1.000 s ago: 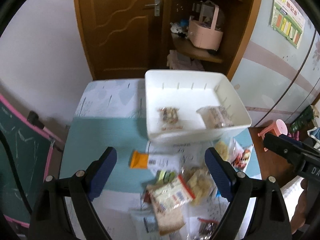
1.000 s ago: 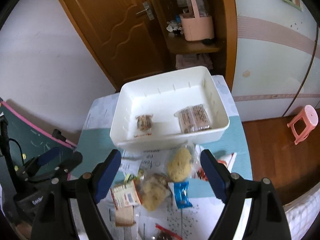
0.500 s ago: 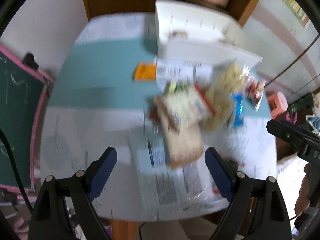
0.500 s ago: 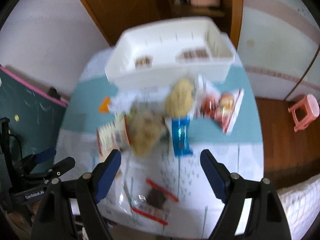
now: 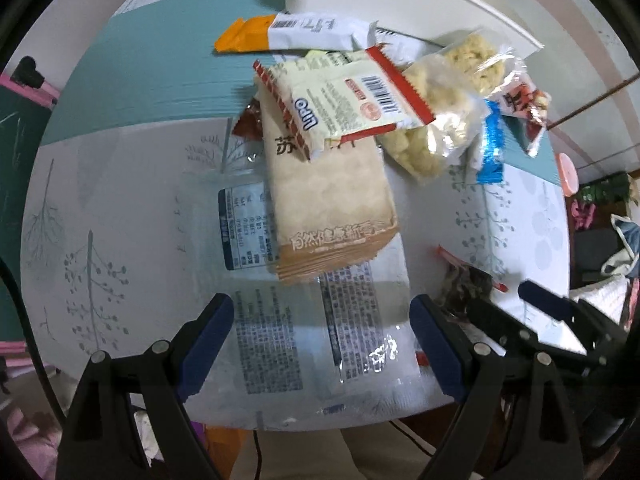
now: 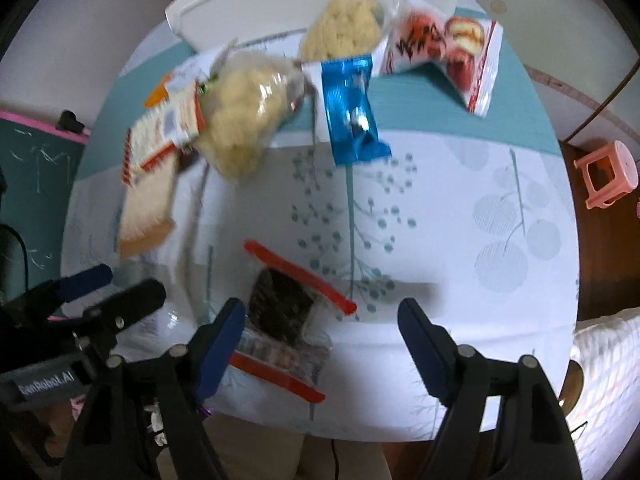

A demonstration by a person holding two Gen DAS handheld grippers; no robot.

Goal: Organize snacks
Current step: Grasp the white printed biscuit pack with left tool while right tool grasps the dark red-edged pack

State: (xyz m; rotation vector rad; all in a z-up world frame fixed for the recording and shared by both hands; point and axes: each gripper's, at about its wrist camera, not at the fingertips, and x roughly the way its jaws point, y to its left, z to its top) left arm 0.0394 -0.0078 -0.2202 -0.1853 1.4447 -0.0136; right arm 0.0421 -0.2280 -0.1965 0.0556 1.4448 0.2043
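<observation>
— Over the near edge of the table [image 5: 120, 208], what are the two grippers doing?

— Both hang with jaws spread wide and nothing between the pads. The left gripper [image 5: 322, 344] sits above a large clear packet [image 5: 312, 344] printed with dense text, which lies flat at the table's front edge. The right gripper [image 6: 322, 344] is above a clear packet with red strips [image 6: 288, 320] holding something dark; its left finger [image 6: 218, 344] overlaps that packet in the view, though contact cannot be told.

— And the rest of the snacks?

— Piled toward the middle and far side. A tan cracker pack [image 5: 332, 208] lies partly on the clear packet, and a cream pack with red edges [image 5: 344, 100] lies tilted across the tan one's far end. Just right of it is a clear bag of pale puffed pieces [image 5: 432, 120], with a second one [image 6: 340, 28] beside the bin. A blue wrapper [image 6: 350, 108] lies near them, and a red-and-white packet [image 6: 448, 52] is to its right. An orange-and-white bar [image 5: 296, 34] lies against the bin's front wall.

— The bin itself?

— The white bin [image 6: 260, 4] stands at the far side of the table, only its front wall and rim showing, so its contents cannot be seen. A pink stool [image 6: 606, 172] stands on the floor at right.
</observation>
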